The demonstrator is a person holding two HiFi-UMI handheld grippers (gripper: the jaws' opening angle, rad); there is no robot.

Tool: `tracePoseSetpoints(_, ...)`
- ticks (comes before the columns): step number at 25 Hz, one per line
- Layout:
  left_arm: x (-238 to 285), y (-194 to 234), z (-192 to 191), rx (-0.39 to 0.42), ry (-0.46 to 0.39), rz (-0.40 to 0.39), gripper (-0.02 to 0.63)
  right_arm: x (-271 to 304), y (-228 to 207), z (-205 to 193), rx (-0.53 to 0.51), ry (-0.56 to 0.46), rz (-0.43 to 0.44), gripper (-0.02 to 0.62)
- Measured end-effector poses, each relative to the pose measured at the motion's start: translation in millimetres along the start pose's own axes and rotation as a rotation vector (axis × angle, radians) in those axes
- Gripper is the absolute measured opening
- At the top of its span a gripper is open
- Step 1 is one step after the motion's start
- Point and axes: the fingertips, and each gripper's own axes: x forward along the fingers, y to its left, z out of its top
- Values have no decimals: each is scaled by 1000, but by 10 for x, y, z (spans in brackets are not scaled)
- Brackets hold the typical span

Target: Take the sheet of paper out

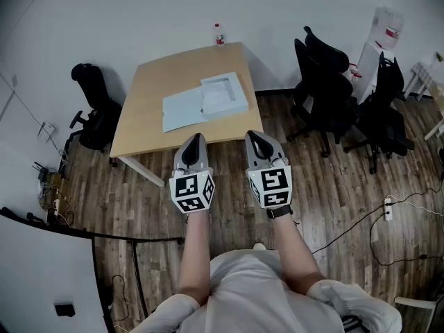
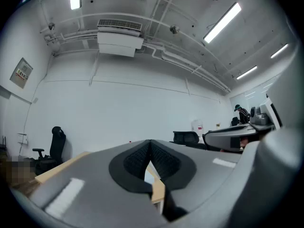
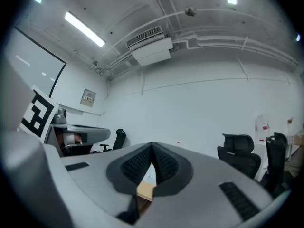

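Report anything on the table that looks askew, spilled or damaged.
Nothing stands out. The white tray and the pale blue sheet beside it lie flat on the table, roughly square to its edges. The small bottle stands upright at the far edge, nothing spilled.

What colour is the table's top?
Light tan wood; the table shows best in the head view.

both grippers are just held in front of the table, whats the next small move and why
Probably ease both forward over the table toward the pale folder. The left gripper and right gripper point level, jaws together and empty, short of the folder, so nothing can be gripped from here.
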Motion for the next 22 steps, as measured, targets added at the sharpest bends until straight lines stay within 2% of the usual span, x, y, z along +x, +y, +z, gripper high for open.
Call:
tracePoseSetpoints(6, -158, 315, 33, -8, -2, 0, 9, 105, 326, 44, 15, -4, -4, 12)
tracePoseSetpoints(12, -315, 682, -143, 9, 53, 23, 9, 247, 608, 109, 94, -80, -2, 12)
tracePoseSetpoints(15, -393, 921, -183, 13, 72, 46, 9, 351, 798, 144, 85, -84, 6, 12)
tracePoseSetpoints(19, -481, 1111, -136, -40, 27, 38, 9, 477, 1033, 190, 45, -88, 23, 14)
tracePoseSetpoints(22, -470, 1186, -205, -42, 23, 25, 9, 569, 1166, 107, 1, -66, 39, 14)
